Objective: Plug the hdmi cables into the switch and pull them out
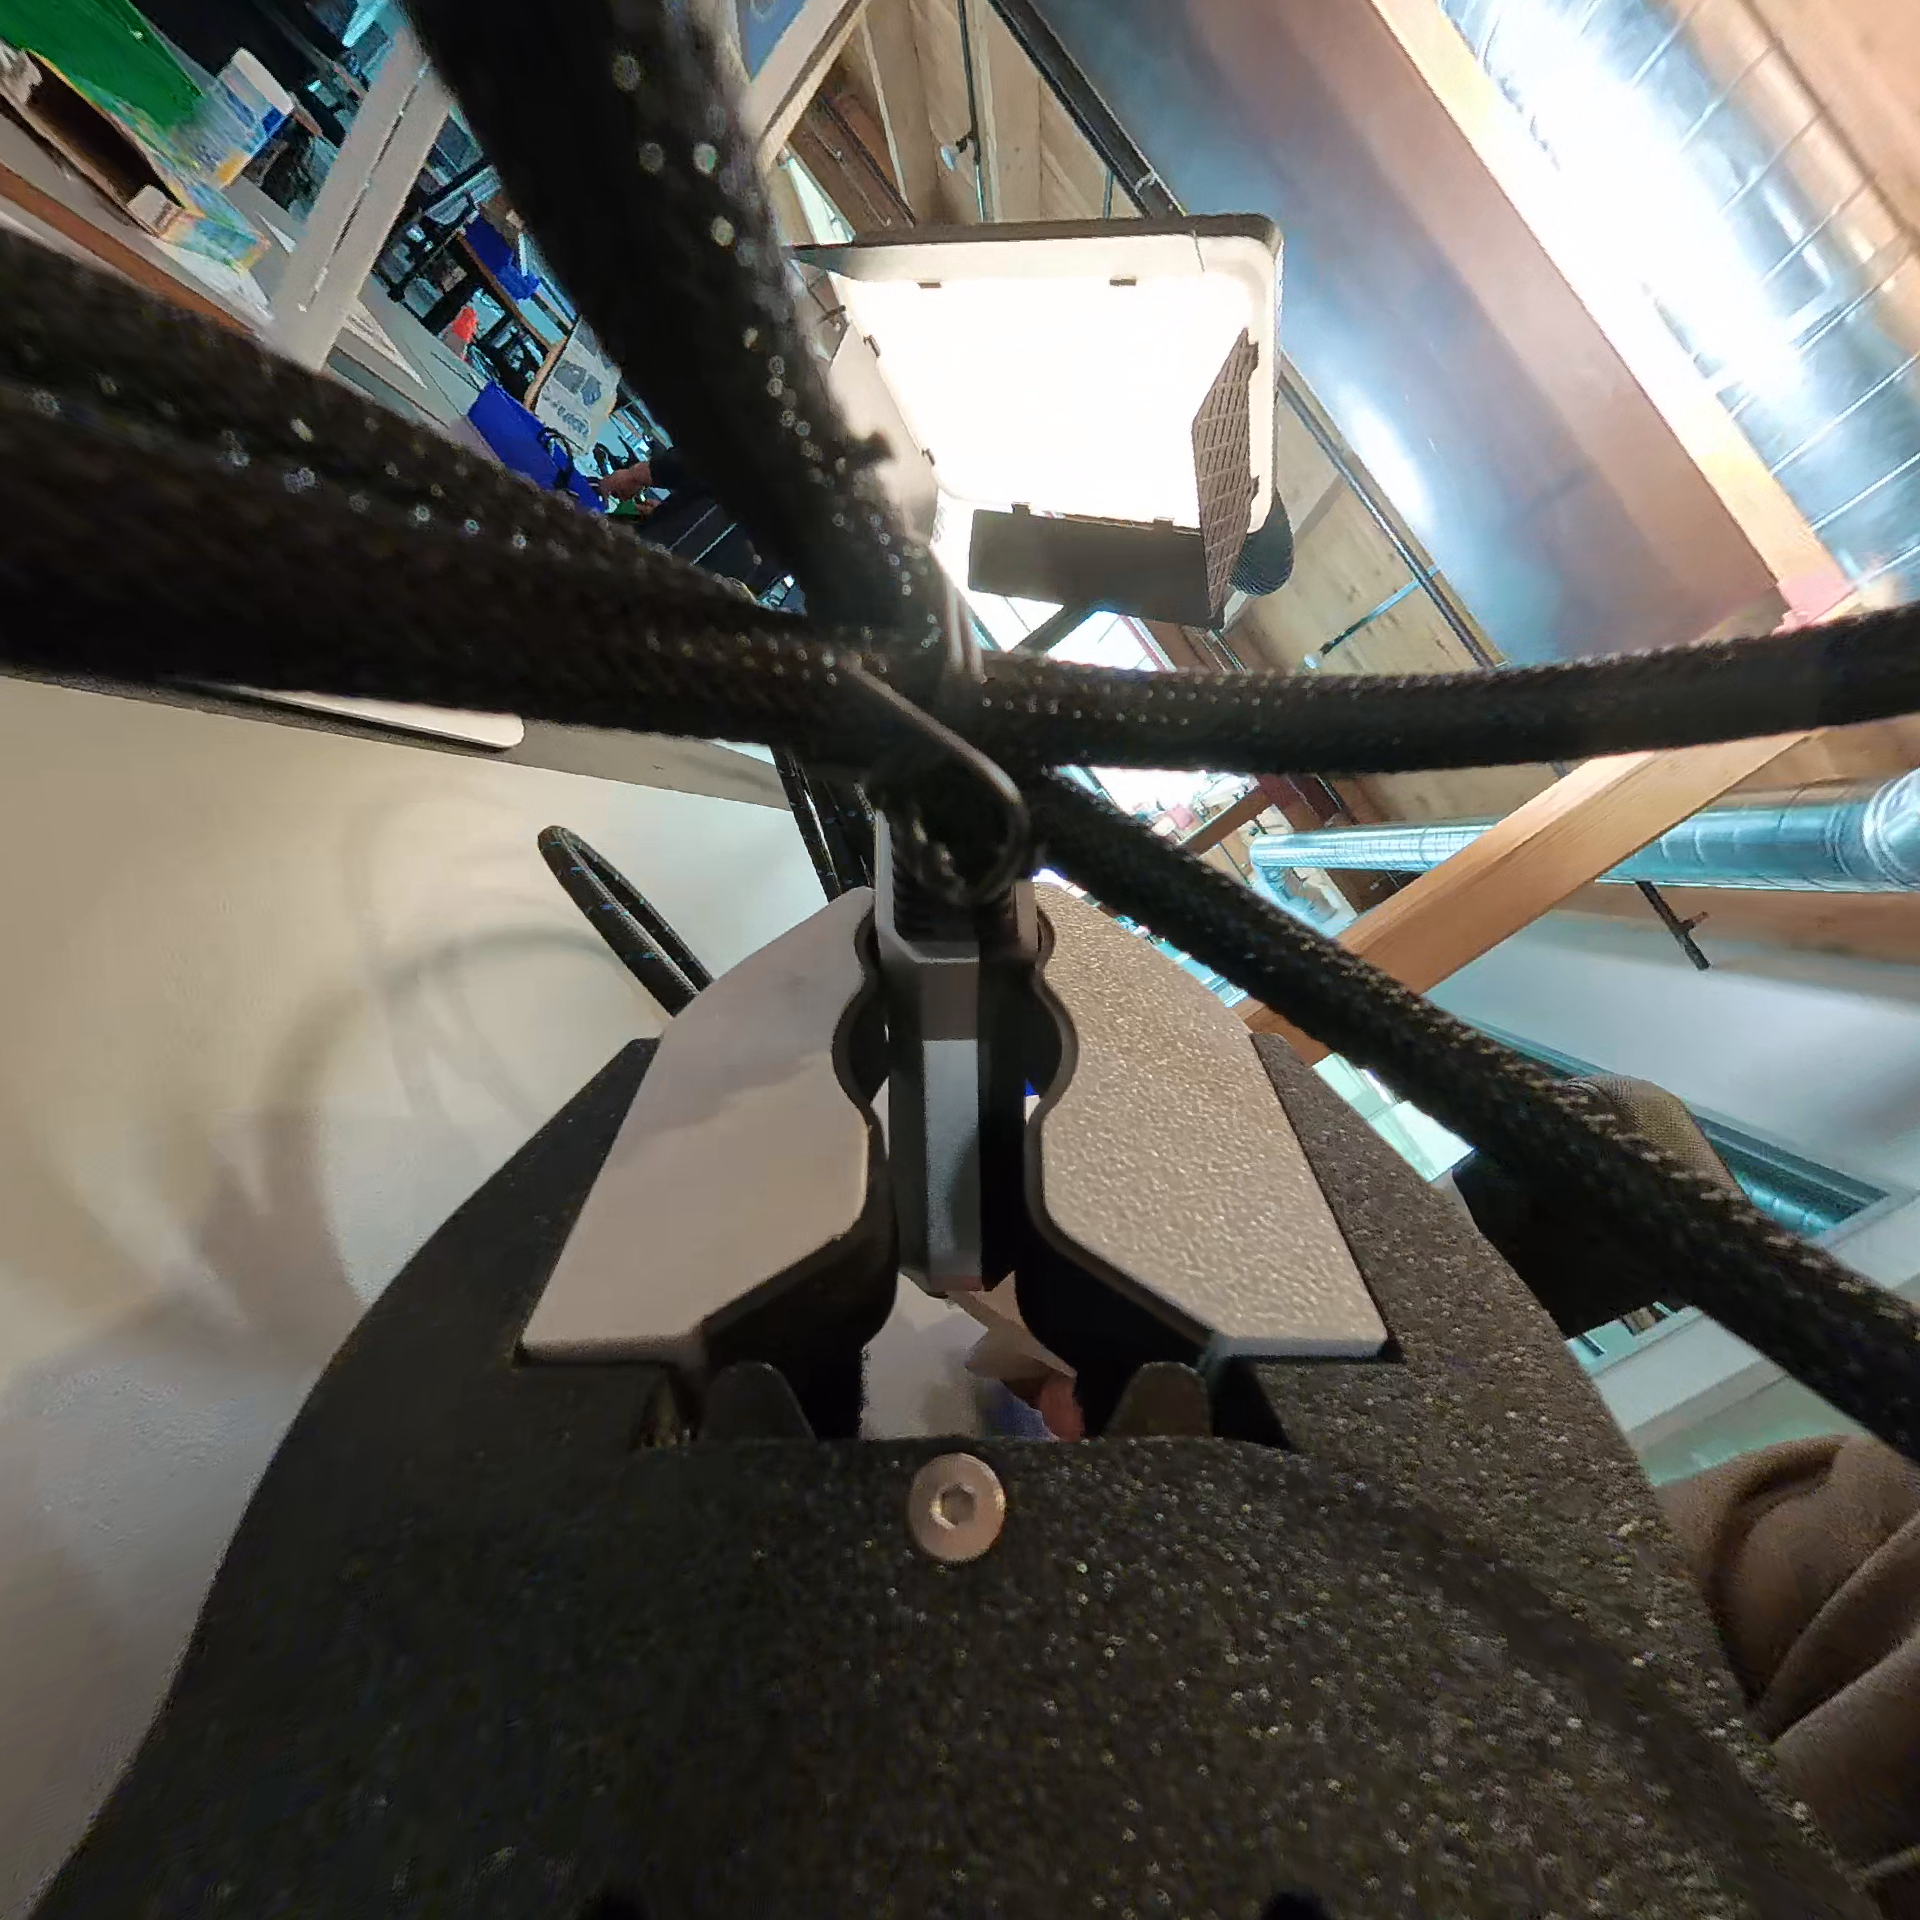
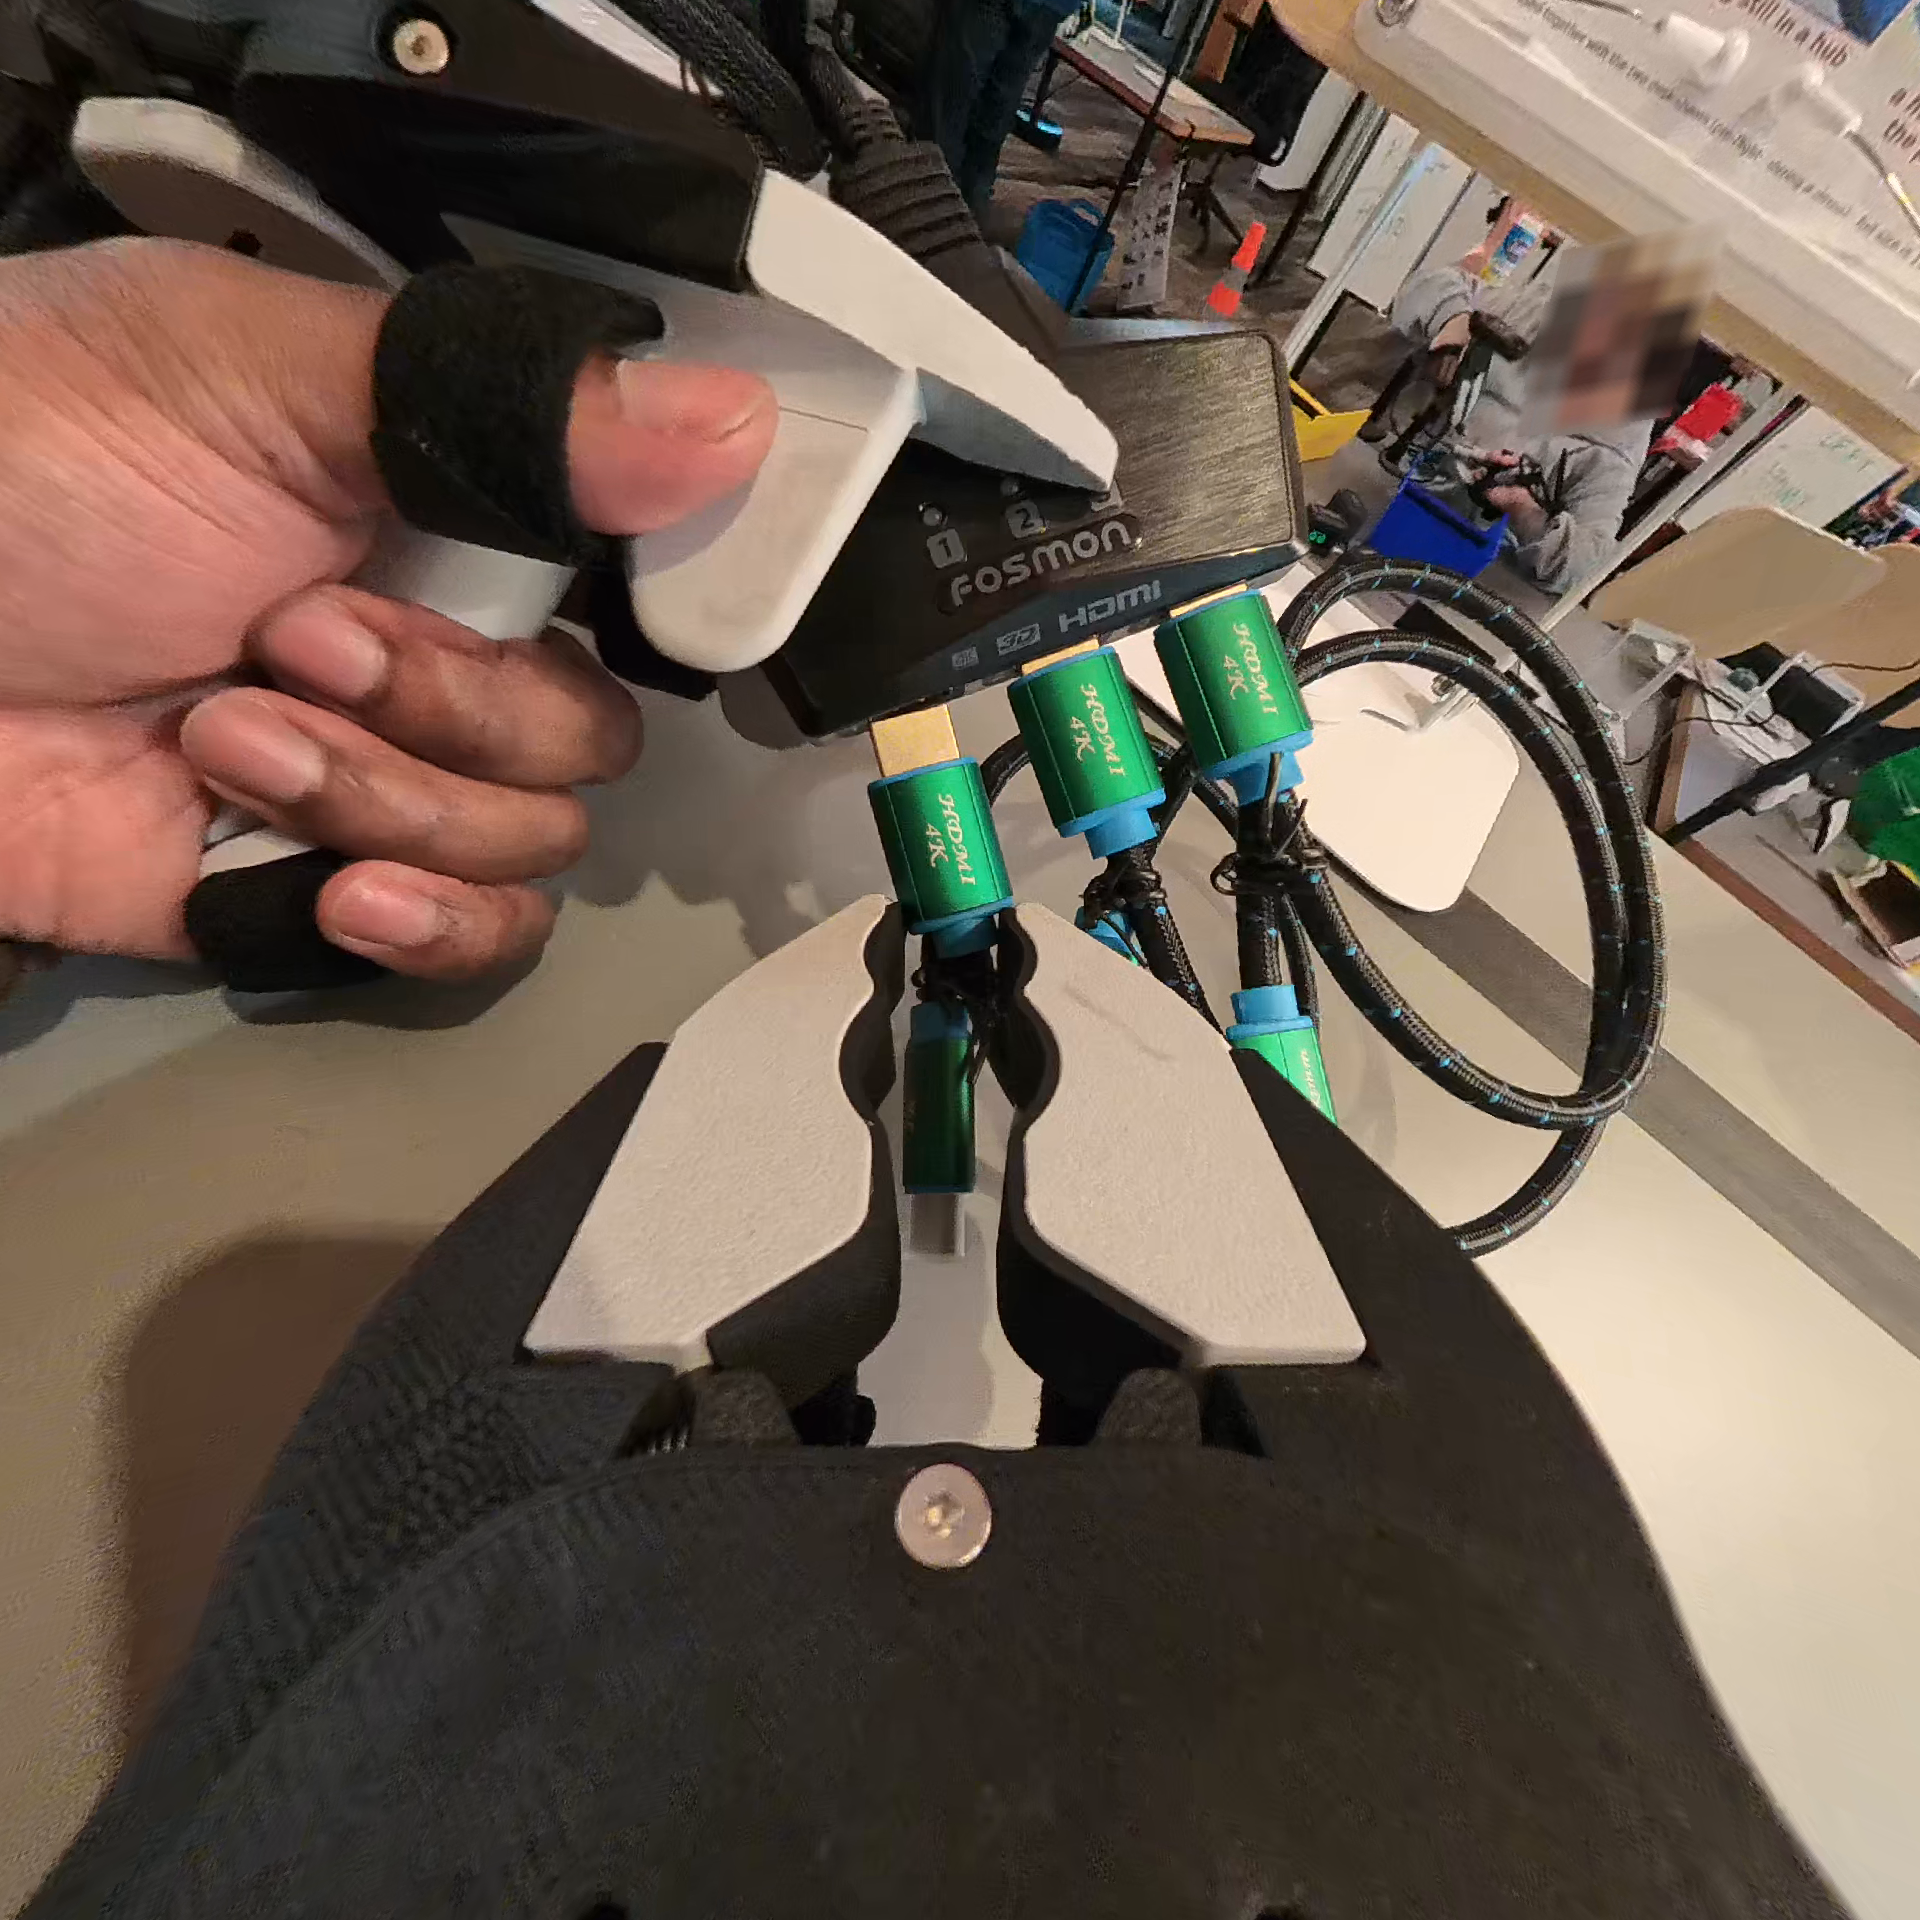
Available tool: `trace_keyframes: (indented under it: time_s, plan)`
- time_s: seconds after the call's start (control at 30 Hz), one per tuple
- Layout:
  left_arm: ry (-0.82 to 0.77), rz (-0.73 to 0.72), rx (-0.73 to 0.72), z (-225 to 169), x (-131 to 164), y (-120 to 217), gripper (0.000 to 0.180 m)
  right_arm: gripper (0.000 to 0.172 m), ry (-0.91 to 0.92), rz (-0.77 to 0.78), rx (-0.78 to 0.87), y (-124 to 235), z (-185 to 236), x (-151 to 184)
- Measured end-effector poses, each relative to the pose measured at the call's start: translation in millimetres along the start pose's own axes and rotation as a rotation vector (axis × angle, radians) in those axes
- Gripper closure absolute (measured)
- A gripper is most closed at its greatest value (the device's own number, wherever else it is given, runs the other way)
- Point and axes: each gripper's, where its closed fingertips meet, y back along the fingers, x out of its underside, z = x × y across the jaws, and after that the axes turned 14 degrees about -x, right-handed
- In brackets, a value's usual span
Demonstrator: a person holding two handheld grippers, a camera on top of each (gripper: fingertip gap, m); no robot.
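- The black switch box (image 2: 1174, 457) is held up above the table (image 2: 582, 1039), clamped between the pale fingers of the left tool (image 2: 883, 488), which a hand (image 2: 260, 582) grips from the left.
- In the left wrist view the left tool (image 1: 951, 914) is closed narrowly on the thin edge of this dark box (image 1: 935, 1101), one pad on each face.
- Three green plugs hang from the box's lower edge. The two to the right (image 2: 1086, 738) and (image 2: 1231, 681) sit fully home; the leftmost plug (image 2: 938, 831) shows a stretch of gold metal below its port.
- The right tool (image 2: 951, 925) is closed narrowly at the base of that leftmost plug, its fingertips (image 2: 831, 966) against the blue collar and the black cord just below it; whether both pads press firmly there is hard to judge.
- Another green plug (image 2: 938, 1112) lies between the right tool's fingers, closer to the camera, pointing the other way.
- Black braided cables (image 2: 1590, 831) with blue flecks loop from the plugs over the table to the right; in the left wrist view thick black cables (image 1: 416, 551) cross close in front of the lens.
- A white flat stand base (image 2: 1423, 800) rests on the table beyond the loops.
- A bright lamp panel (image 1: 1049, 384) hangs above, under wooden beams (image 1: 1538, 842) and a silver duct (image 1: 1662, 831).
- A seated person (image 2: 1558, 457) is in the background.
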Motion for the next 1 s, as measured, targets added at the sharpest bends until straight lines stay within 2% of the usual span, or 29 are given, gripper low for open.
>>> trace_keyframes:
  time_s: [1.0]
  plan:
    - [0.064, -0.002, 0.037, 2.8, -5.8, 5.2, 0.158, 0.156, -0.031, -0.060, -0.030, -1.0, 4.5, -3.6]
